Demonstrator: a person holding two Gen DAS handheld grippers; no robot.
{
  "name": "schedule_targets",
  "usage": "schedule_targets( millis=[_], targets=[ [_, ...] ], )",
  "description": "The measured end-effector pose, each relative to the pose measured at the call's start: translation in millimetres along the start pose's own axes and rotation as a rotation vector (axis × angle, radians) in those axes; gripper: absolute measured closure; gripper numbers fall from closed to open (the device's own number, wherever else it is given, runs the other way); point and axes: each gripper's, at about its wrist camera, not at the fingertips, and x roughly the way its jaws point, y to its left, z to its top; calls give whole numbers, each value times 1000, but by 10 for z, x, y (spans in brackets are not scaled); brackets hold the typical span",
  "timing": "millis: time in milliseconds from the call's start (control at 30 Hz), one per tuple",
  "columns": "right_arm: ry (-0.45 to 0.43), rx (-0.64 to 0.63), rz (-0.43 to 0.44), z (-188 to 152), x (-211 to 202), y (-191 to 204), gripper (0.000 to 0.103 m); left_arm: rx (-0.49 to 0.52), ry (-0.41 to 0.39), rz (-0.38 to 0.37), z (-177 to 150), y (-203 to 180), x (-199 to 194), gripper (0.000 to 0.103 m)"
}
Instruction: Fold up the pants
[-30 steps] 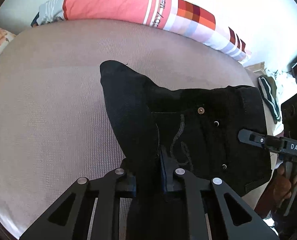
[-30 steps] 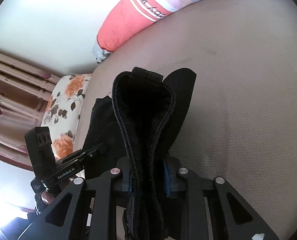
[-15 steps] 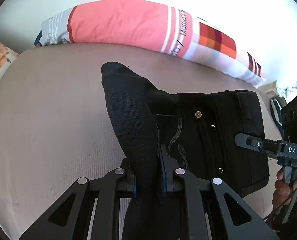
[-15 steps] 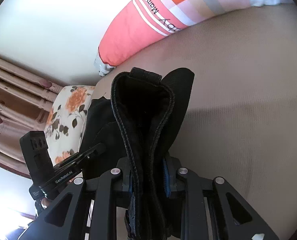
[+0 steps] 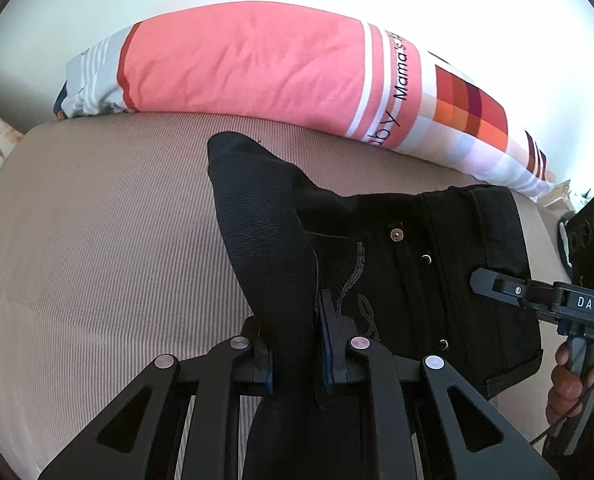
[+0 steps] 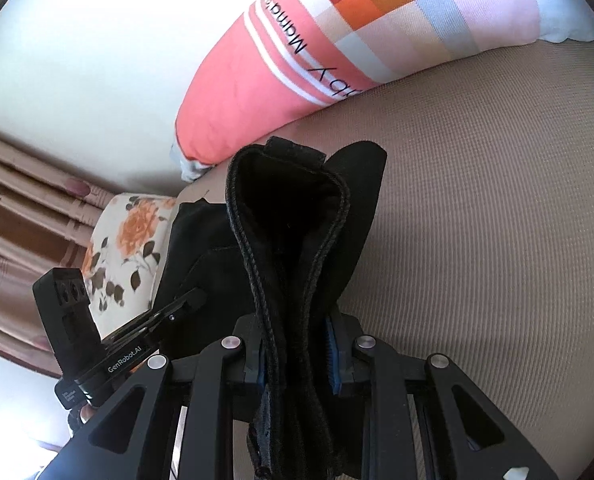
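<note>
The black pants [image 5: 417,264] hang doubled between my two grippers above a beige ribbed bed [image 5: 97,260]. My left gripper [image 5: 297,344] is shut on a fold of leg fabric that stands up in a peak. My right gripper [image 6: 297,344] is shut on the bunched waistband edge [image 6: 289,216], which loops up in front of the camera. In the left wrist view the right gripper [image 5: 537,296] shows at the right edge beside the waistband. In the right wrist view the left gripper [image 6: 137,340] shows at the lower left.
A long pink, striped and checked bolster [image 5: 297,72] lies along the bed's far edge by the white wall. A floral pillow [image 6: 129,248] and brown curtains [image 6: 17,220] are on the left in the right wrist view. Beige bed surface [image 6: 497,240] spreads to the right.
Both grippers have carried the pants toward the bolster, which now looks larger and closer. Both grips stay shut on the fabric.
</note>
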Motion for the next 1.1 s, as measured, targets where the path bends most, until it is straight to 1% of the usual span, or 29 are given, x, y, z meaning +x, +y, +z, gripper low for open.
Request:
schedule_targets(
  millis=[100, 167, 200, 233, 300, 333, 400, 467, 500, 567, 600, 667, 767, 900, 967, 1000, 1033, 1100],
  targets=[
    [-9, 3, -33, 41, 57, -46, 82, 22, 7, 38, 8, 35, 137, 86],
    [-12, -14, -99, 32, 100, -83, 81, 20, 20, 49, -28, 99, 216, 82],
    [-12, -15, -134, 14, 123, -128, 79, 8, 29, 42, -52, 156, 262, 80],
    [-11, -15, -149, 8, 139, -154, 77, -11, 40, 31, -75, 215, 308, 76],
    [-13, -25, -204, -23, 188, -200, 67, -37, 48, 24, -112, 286, 373, 67],
    [-15, -35, -227, -40, 213, -203, 64, -42, 46, 31, -123, 301, 391, 61],
    [-32, -61, -276, -76, 227, -182, 59, -47, 42, 43, -144, 322, 433, 53],
    [-37, -64, -295, -84, 232, -164, 59, -49, 32, 59, -139, 347, 447, 40],
    [-34, -63, -301, -85, 227, -173, 58, -51, 35, 72, -135, 349, 447, 38],
    [-25, -67, -320, -95, 214, -177, 57, -64, 45, 81, -135, 349, 417, 38],
    [-20, -65, -332, -114, 197, -168, 55, -75, 52, 94, -146, 346, 391, 38],
    [-6, -75, -363, -181, 159, -141, 54, -83, 58, 124, -192, 328, 301, 38],
    [-6, -76, -390, -288, 60, -85, 53, -72, 30, 216, -340, 252, 60, 38],
    [-59, -118, -433, -492, -179, 132, 52, -53, -15, 269, -571, 105, -279, 36],
    [-99, -159, -461, -616, -278, 254, 48, -58, -43, 273, -695, 36, -458, 34],
    [-123, -188, -481, -714, -337, 337, 42, -65, -54, 273, -756, 8, -539, 33],
    [-143, -208, -499, -819, -392, 413, 39, -79, -61, 277, -845, -20, -639, 32],
    [-174, -223, -506, -982, -467, 527, 37, -91, -75, 281, -948, -55, -756, 31]
  ],
)
